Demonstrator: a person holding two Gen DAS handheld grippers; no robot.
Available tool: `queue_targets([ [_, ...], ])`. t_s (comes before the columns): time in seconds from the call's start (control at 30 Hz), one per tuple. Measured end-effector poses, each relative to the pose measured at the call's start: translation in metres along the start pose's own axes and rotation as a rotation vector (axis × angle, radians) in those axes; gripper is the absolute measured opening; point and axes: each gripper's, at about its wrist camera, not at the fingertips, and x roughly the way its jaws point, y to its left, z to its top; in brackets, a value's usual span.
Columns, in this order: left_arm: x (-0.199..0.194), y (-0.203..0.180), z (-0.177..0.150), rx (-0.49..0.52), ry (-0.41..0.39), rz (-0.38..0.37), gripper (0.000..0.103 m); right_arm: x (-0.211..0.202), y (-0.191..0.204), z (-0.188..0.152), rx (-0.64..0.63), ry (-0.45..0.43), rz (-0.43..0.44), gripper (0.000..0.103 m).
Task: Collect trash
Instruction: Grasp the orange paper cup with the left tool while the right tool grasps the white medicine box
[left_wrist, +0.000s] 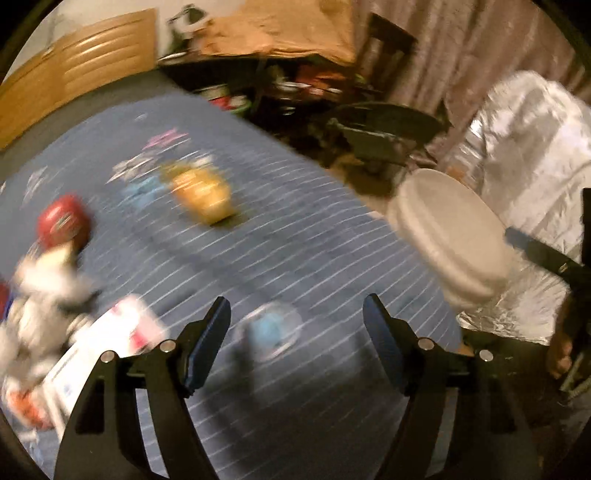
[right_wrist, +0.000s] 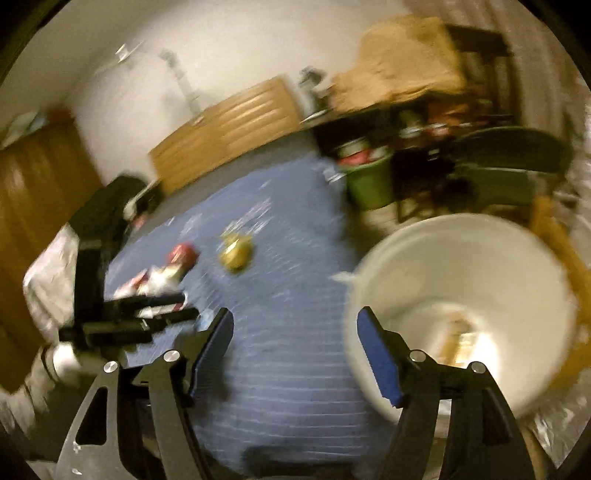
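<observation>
Everything's too blurry to read any labels; both tongs, left gripper (left_wrist: 297, 321) and right gripper (right_wrist: 295, 332), gape wide, holding nothing, white bucket (right_wrist: 461, 266) off the blue striped cloth's (left_wrist: 295, 240) right edge.

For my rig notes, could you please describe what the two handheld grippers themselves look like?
Both the left gripper and right gripper are black, with angular cut-out linkage arms, silver round pivot bolts, and flat dark-blue pads on the finger insides. No cables or markings show.
</observation>
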Motion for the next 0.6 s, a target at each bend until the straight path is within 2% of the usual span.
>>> queue_targets([
  [0.13, -0.036, 0.062, -0.04, -0.08, -0.014, 0.067, 0.071, 0.07, 0.086, -0.015, -0.292, 0.145, 0.05, 0.071],
  [0.33, -0.088, 0.144, -0.094, -0.239, -0.058, 0.115, 0.071, 0.148, 0.198, -0.028, -0.682, 0.218, 0.101, 0.071],
  [0.47, -0.116, 0.188, -0.12, -0.314, -0.097, 0.119, 0.073, 0.196, 0.242, -0.017, -0.836, 0.237, 0.129, 0.073],
  [0.6, -0.13, 0.222, -0.141, -0.392, -0.149, 0.125, 0.077, 0.238, 0.275, -0.01, -0.99, 0.257, 0.114, 0.075],
])
